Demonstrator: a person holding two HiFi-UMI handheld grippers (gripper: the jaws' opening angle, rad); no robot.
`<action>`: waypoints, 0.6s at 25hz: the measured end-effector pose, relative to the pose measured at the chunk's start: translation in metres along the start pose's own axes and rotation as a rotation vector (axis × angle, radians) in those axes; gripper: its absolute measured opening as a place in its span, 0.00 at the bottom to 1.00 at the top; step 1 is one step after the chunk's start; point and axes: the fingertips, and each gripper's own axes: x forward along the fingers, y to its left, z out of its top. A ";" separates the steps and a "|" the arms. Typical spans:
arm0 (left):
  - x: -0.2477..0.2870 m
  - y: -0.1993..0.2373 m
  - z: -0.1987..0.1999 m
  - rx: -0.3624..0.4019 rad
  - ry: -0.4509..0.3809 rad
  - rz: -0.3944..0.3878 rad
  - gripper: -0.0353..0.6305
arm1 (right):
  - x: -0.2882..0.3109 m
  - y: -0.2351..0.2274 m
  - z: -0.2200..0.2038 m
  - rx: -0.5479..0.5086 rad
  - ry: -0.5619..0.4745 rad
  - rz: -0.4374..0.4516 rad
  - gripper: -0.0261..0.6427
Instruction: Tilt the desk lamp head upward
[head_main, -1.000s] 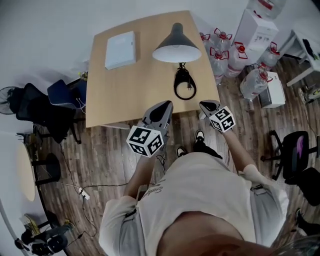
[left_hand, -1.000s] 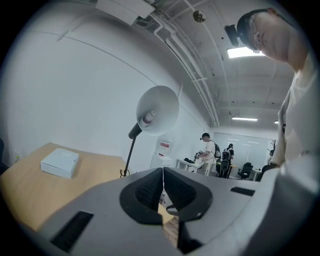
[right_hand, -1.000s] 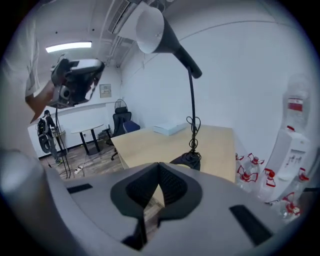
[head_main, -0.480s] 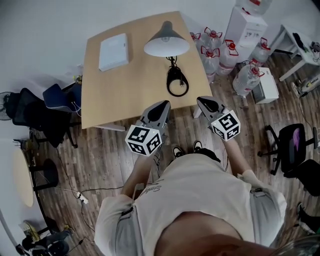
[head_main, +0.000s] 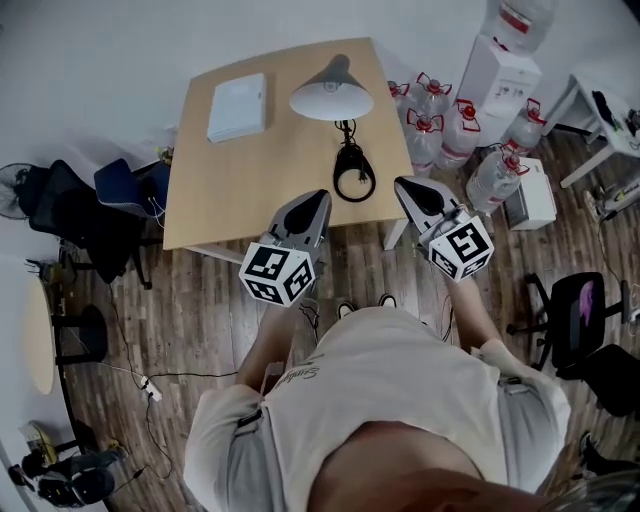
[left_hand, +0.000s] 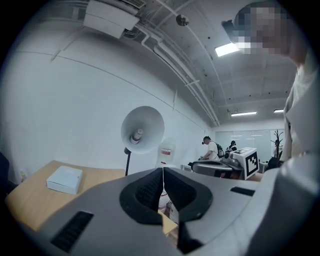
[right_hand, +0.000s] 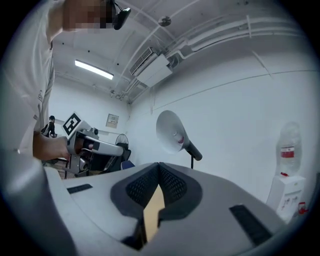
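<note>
The desk lamp stands at the far right of the wooden table (head_main: 220, 190). Its pale cone head (head_main: 331, 95) faces downward on a thin black stem, above a round black base (head_main: 352, 172) with a coiled cable. My left gripper (head_main: 318, 197) hovers over the table's near edge, shut and empty. My right gripper (head_main: 403, 186) hangs beyond the near right corner, also shut and empty. Both are well short of the lamp. The lamp head (left_hand: 142, 129) shows its open mouth and bulb above the left gripper (left_hand: 163, 170). The lamp head (right_hand: 170, 131) lies past the right gripper (right_hand: 159, 165).
A white box (head_main: 238, 107) lies on the table's far left. Several water bottles (head_main: 440, 120) and a dispenser (head_main: 500, 60) crowd the floor right of the table. Black chairs (head_main: 80, 210) stand at the left, another chair (head_main: 580, 310) at the right. People stand far off (left_hand: 212, 149).
Both grippers have edged forward toward the table's near edge and slightly apart, still shut. The lamp has not moved on the table.
</note>
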 end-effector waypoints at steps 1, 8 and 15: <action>0.000 0.001 0.003 0.001 -0.009 0.009 0.08 | 0.000 0.000 0.004 -0.008 -0.006 0.005 0.03; -0.003 0.009 0.016 0.025 -0.039 0.062 0.08 | -0.001 -0.002 0.033 -0.068 -0.051 0.036 0.03; -0.004 0.021 0.027 0.048 -0.052 0.103 0.08 | 0.001 -0.003 0.053 -0.080 -0.079 0.051 0.03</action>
